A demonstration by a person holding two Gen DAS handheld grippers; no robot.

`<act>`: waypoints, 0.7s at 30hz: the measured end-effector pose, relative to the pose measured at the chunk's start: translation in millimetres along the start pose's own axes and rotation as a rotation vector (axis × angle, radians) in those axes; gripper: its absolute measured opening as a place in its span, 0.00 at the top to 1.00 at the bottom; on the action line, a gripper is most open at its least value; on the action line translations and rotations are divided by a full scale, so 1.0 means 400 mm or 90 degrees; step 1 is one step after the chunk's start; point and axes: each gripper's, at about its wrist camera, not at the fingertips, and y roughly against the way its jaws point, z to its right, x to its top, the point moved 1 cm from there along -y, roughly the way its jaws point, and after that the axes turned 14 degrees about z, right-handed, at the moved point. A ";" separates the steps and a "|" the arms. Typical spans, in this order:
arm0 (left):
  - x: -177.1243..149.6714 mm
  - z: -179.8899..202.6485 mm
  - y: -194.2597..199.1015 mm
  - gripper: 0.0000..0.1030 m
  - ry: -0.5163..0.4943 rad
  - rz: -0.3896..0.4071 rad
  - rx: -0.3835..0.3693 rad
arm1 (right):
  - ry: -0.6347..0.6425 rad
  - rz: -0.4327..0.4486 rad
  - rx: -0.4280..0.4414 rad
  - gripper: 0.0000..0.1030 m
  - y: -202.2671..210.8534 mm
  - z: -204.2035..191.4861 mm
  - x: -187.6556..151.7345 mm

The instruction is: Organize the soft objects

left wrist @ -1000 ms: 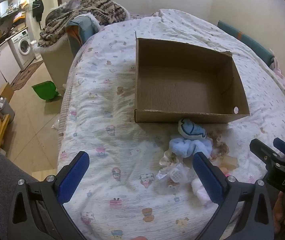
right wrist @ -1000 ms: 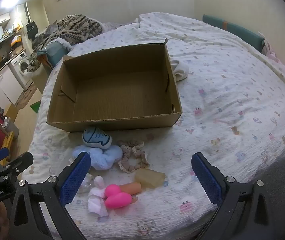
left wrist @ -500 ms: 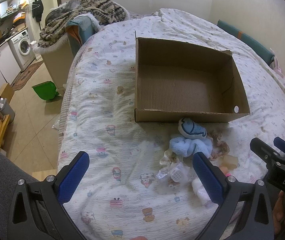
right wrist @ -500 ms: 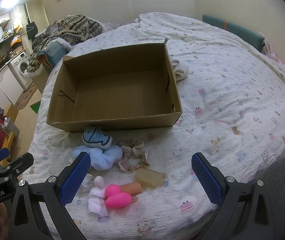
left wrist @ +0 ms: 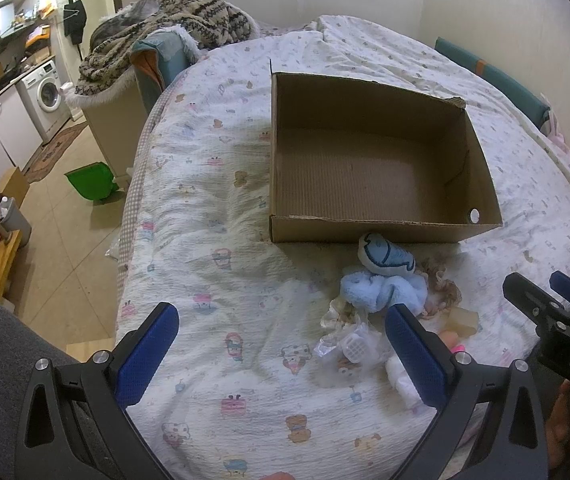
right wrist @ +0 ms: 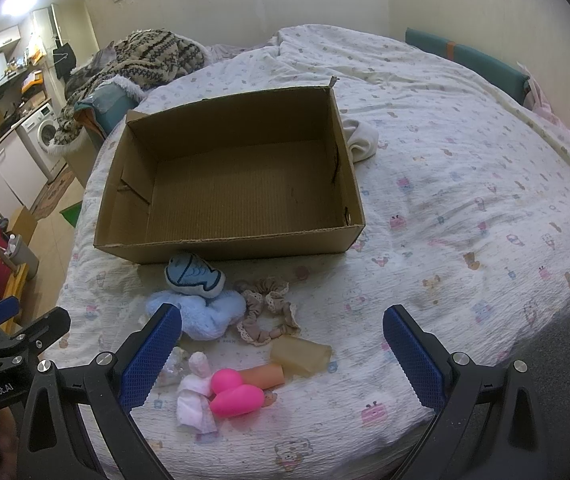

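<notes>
The left gripper (left wrist: 281, 348) hovers low over the bed (left wrist: 213, 240), jaws spread wide and holding nothing. The right gripper (right wrist: 283, 346) does likewise, also spread and unloaded. Between and just ahead of them lies a heap of soft objects: blue plush fish (right wrist: 193, 274), light-blue cloth (right wrist: 205, 312), beige scrunchie (right wrist: 269, 312), pink items (right wrist: 233, 394). Beyond these sits the cardboard box (right wrist: 221, 244), nothing inside.

A bed (right wrist: 465, 208) with a printed quilt carries an open cardboard box (right wrist: 221, 246). Near it lie a fish plush (right wrist: 193, 274), blue cloth (right wrist: 209, 316), scrunchie (right wrist: 269, 312) and pink toy (right wrist: 233, 394). A white cloth (right wrist: 361, 140) sits right of the box.
</notes>
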 end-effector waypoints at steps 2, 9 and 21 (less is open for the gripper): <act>0.000 0.001 0.000 0.00 0.000 0.000 0.000 | 0.001 0.001 0.000 0.00 0.000 0.000 0.000; 0.000 0.001 0.000 0.00 0.000 0.000 0.001 | 0.001 0.001 -0.001 0.00 0.000 0.000 0.000; -0.007 -0.004 0.000 0.00 -0.003 -0.003 0.003 | 0.000 0.000 0.000 0.00 0.000 0.000 0.000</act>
